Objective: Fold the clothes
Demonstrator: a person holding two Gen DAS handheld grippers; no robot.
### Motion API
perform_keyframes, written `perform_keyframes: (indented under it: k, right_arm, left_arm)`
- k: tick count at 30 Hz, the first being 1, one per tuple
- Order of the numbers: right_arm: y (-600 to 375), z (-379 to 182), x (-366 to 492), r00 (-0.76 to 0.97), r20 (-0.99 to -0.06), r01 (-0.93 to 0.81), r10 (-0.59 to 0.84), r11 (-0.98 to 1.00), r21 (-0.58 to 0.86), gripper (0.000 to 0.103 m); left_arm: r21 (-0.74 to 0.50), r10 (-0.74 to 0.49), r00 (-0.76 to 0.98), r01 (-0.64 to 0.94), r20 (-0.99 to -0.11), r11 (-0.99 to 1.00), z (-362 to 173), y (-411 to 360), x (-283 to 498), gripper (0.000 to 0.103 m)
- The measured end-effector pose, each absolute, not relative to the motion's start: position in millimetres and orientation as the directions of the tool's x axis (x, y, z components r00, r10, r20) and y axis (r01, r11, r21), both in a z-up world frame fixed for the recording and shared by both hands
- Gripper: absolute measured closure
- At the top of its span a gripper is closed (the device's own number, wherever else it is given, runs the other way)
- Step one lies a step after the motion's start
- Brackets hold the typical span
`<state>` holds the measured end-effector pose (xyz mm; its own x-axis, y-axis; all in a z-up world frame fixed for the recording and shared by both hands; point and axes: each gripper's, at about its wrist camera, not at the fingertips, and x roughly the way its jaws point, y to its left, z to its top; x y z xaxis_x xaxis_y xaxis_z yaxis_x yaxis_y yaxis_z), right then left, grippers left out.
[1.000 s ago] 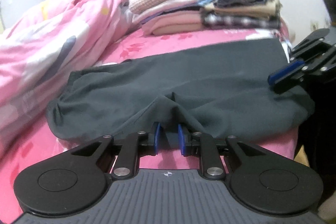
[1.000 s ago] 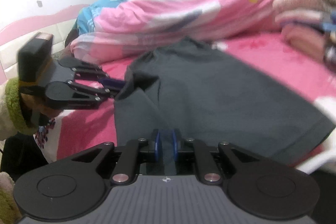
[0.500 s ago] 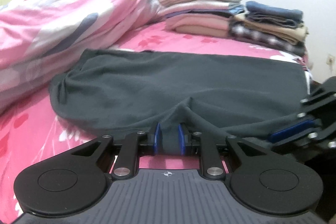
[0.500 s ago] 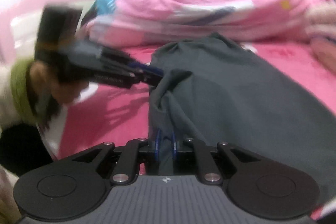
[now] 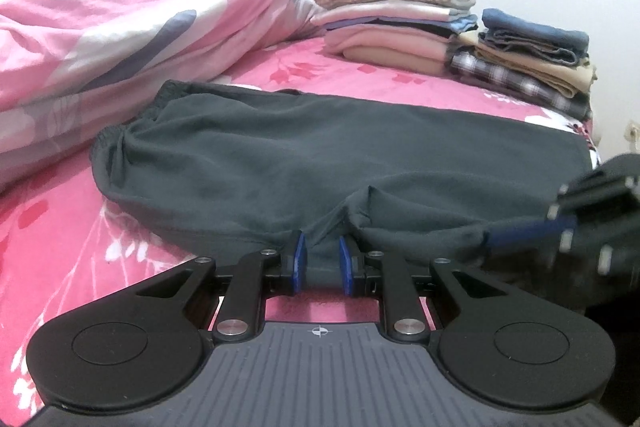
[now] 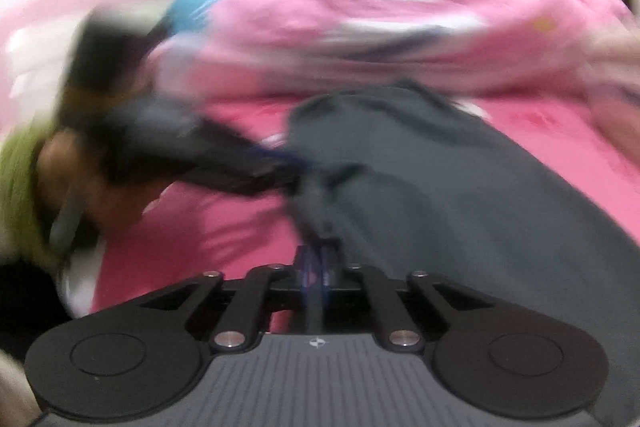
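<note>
Left gripper (image 5: 322, 265), bottom centre of its view, has its blue pads narrowly parted with a fold of the near hem of the shorts (image 5: 320, 155) pinched between them. Right gripper (image 6: 316, 267), blurred, is nearly closed on the same dark grey cloth. Shorts lie spread across the pink sheet (image 5: 60, 227), mid-frame. Quilt (image 5: 140, 19) is bunched at upper left; folded stack (image 5: 400, 19) sits at upper right, beyond the shorts.
</note>
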<state>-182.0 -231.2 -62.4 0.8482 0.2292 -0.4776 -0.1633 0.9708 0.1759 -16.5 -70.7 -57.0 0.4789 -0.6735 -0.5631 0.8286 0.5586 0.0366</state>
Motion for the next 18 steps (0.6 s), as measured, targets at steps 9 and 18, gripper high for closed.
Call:
perform_keyframes:
  k: [9,18]
  right_arm:
    - [-218.9,-39.9,-195.9,0.866,-0.409,-0.250,0.286,0.958,0.140,0.098]
    - [-230.7,-61.2,-178.7,0.847,-0.491,-0.159,0.204,0.978,0.133,0.100]
  left_arm:
    - [0.063,-0.670,0.490,0.830,-0.558,0.554,-60.1,-73.2,-18.4,0.082]
    - [0.106,-0.666,0.520,0.824,-0.535,0.557,-54.9,-67.9,-22.3,0.081]
